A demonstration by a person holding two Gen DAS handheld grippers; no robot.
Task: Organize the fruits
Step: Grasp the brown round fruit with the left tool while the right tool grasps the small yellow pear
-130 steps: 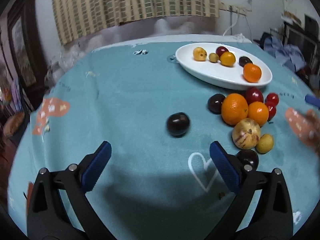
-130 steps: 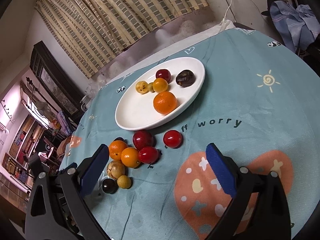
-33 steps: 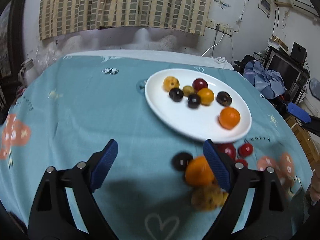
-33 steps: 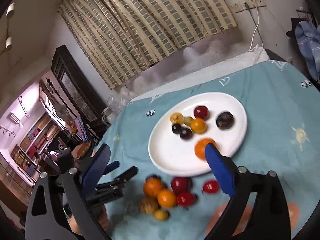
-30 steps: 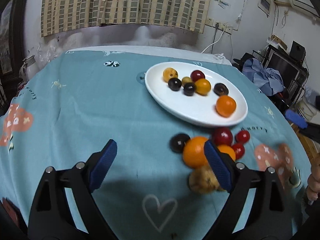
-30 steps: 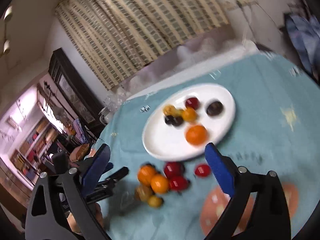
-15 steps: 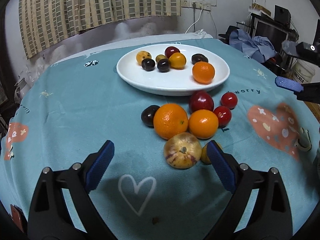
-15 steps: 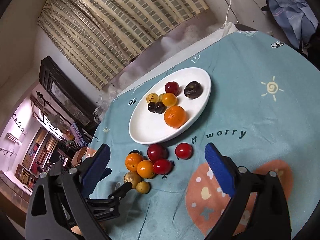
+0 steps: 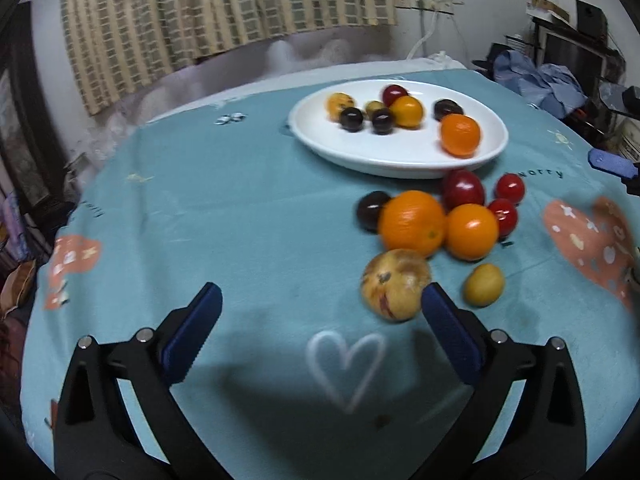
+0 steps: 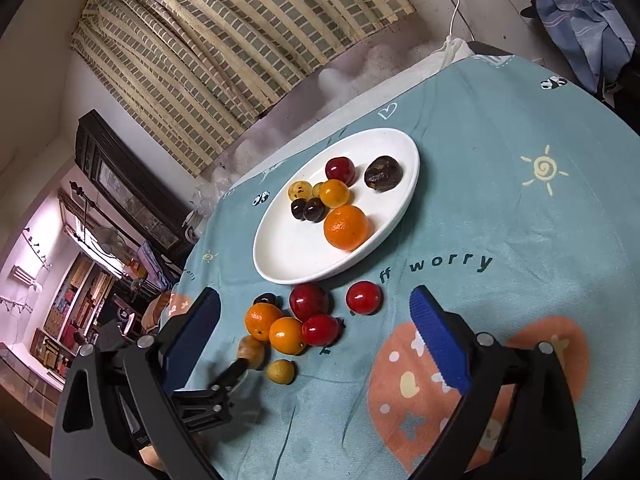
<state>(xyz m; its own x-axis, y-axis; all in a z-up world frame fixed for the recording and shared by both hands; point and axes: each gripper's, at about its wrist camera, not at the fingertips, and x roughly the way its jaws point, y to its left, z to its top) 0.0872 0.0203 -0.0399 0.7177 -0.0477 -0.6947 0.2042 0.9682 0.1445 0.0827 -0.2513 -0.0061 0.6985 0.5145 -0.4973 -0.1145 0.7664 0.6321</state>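
Left wrist view: speckled yellow fruit (image 9: 396, 295) touches the right finger's tip.

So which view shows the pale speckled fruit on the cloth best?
Left wrist: the pale speckled fruit sits close and large, though blurred. Right wrist shows it small, partly hidden behind the left tool's finger.

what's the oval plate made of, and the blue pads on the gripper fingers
The white plate looks like glazed ceramic or porcelain: smooth, glossy, with soft highlights along its rim, though melamine can't be ruled out. The blue pads on the right gripper look like matte rubber or soft plastic, with a ribbed, toothed edge.
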